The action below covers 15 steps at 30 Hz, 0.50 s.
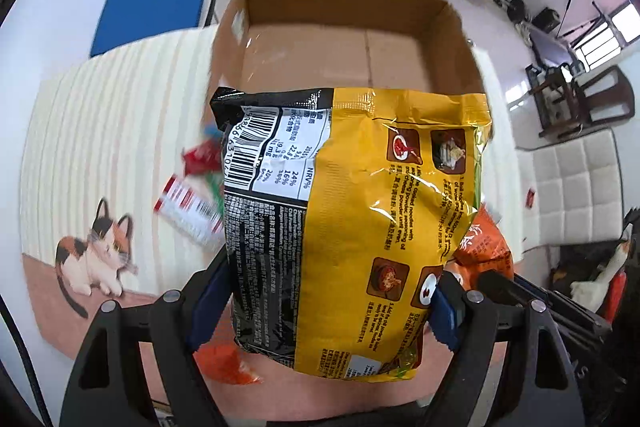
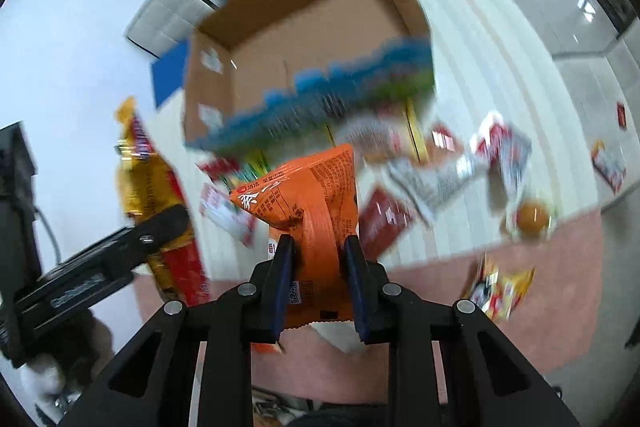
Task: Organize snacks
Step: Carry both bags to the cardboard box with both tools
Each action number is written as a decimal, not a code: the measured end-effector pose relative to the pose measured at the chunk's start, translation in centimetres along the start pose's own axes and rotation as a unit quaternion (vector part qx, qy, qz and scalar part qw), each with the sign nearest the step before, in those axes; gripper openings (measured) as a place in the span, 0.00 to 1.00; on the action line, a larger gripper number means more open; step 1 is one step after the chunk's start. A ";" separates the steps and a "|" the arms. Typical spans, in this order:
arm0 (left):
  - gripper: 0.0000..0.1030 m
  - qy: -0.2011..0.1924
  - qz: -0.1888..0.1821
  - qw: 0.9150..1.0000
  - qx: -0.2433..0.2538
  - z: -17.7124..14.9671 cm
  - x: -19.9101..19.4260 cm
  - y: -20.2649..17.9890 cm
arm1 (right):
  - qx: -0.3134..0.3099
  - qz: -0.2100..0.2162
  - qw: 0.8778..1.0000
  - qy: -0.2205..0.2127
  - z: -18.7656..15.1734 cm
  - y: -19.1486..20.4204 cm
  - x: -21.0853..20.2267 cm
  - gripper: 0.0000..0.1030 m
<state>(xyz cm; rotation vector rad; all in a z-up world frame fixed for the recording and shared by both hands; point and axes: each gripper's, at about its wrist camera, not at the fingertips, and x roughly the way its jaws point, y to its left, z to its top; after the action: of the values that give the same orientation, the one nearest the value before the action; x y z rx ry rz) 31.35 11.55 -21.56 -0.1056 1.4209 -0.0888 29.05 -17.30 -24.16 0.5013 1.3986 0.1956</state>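
- Our left gripper (image 1: pixel 320 303) was clamped across the width of a yellow-and-black instant noodle packet (image 1: pixel 352 219), its blue pads pressing the packet's two long edges, jaws wide because the packet is broad.
- Our right gripper (image 2: pixel 318 267) was pinched nearly together on the lower part of an orange snack packet (image 2: pixel 308 203), the foil creased between the pads; a narrow grip suited so thin a bag.
- Both packets hung clear above the striped mat (image 1: pixel 120 107), each gripper tipped steeply downward, which we judged kept the loads free of the litter below.
- The open cardboard box (image 1: pixel 352 35) stood just beyond, bare-floored where visible, likely the destination.
- Loose snacks lay scattered on the mat: a blurred blue-and-green packet (image 2: pixel 320 95) near the box, red-and-white sachets (image 2: pixel 500 147) further right.
- In the right wrist view the other gripper's packet showed at left, well apart from the orange one.
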 end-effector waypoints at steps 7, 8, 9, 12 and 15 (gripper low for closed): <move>0.80 0.004 -0.021 0.999 -0.036 8.8 1.6 -2.1 | -0.020 -0.013 0.999 -0.036 8.9 1.2 1.0 0.26; 0.80 0.007 -0.023 0.999 -0.042 9.8 2.1 -2.2 | -0.020 -0.016 0.999 -0.038 10.1 1.1 1.4 0.26; 0.80 0.010 -0.023 0.999 -0.046 10.9 2.6 -2.2 | -0.020 -0.019 0.999 -0.039 11.1 1.0 2.0 0.26; 0.80 0.029 -0.027 0.997 -0.060 14.1 5.0 -2.2 | -0.015 -0.028 0.999 -0.038 15.0 0.6 4.6 0.26; 0.80 0.045 -0.022 0.996 -0.073 16.7 7.8 -1.9 | -0.018 -0.036 0.998 -0.038 18.0 0.7 6.9 0.26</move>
<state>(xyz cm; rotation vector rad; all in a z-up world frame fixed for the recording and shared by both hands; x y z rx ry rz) 49.03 9.08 -26.54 -0.2559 1.5150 -0.0252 47.86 -17.74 -28.41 0.4241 1.3350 0.1413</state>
